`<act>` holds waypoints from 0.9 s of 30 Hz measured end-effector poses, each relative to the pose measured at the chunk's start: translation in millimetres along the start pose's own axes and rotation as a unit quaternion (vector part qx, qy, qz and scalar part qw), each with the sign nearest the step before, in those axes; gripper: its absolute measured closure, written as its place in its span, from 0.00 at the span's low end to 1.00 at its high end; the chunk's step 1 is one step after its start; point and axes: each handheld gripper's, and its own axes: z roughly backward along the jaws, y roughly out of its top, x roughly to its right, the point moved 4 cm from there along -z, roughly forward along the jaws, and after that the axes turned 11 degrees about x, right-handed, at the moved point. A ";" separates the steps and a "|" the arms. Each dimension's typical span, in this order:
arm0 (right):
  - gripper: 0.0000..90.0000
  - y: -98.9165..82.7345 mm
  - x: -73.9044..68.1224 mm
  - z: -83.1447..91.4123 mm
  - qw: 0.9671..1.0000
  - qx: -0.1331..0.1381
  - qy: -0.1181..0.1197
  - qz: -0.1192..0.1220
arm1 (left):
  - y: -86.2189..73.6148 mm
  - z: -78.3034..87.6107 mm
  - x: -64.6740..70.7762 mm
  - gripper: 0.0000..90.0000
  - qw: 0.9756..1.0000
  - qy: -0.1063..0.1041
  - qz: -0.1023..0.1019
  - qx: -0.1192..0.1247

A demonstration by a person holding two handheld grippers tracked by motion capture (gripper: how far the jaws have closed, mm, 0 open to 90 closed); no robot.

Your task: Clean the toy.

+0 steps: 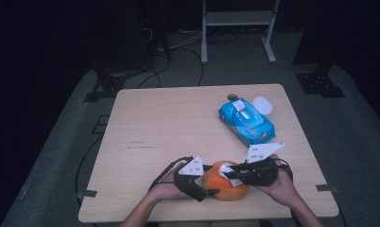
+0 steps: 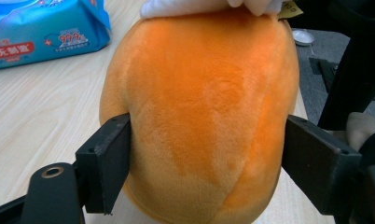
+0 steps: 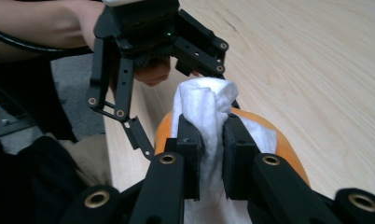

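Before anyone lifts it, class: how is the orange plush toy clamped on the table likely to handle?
The orange plush toy probably squashes rather than slips: its fuzzy pile dents where the left gripper squeezes its sides. It looks light and unbreakable. Its rounded body might rock or roll once released. The white wipe pinched by the right gripper looks floppy.

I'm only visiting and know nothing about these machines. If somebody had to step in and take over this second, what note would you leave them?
Left claw: closed on the sides of the orange plush toy, holding it steady on the table near the person's edge.
Right claw: shut on a bunched white wipe, resting on top of the toy.
Nearby: blue wipe pack farther back on the table's right side, a white lid just beyond it.
Done: wipe is out and gripped, toy is pinned.
Left, as far as I can judge: rub the wipe over the toy, then let both go.
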 end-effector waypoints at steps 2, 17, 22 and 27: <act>0.88 -2.1 5.1 5.5 1.000 0.000 -0.019 -0.001 | -0.9 0.4 -1.1 0.24 1.000 0.001 -0.001 -0.002; 0.88 -13.3 12.2 14.7 1.000 0.009 -0.025 -0.014 | 14.0 -2.9 -3.6 0.18 1.000 0.002 -0.001 0.026; 0.88 -15.5 17.6 19.2 0.999 0.008 -0.045 -0.017 | 8.8 -0.3 -7.7 0.28 0.999 0.012 0.026 0.028; 0.89 -28.2 22.2 31.8 0.998 0.006 -0.057 -0.037 | 7.5 1.2 -8.3 0.28 0.999 0.012 0.028 0.028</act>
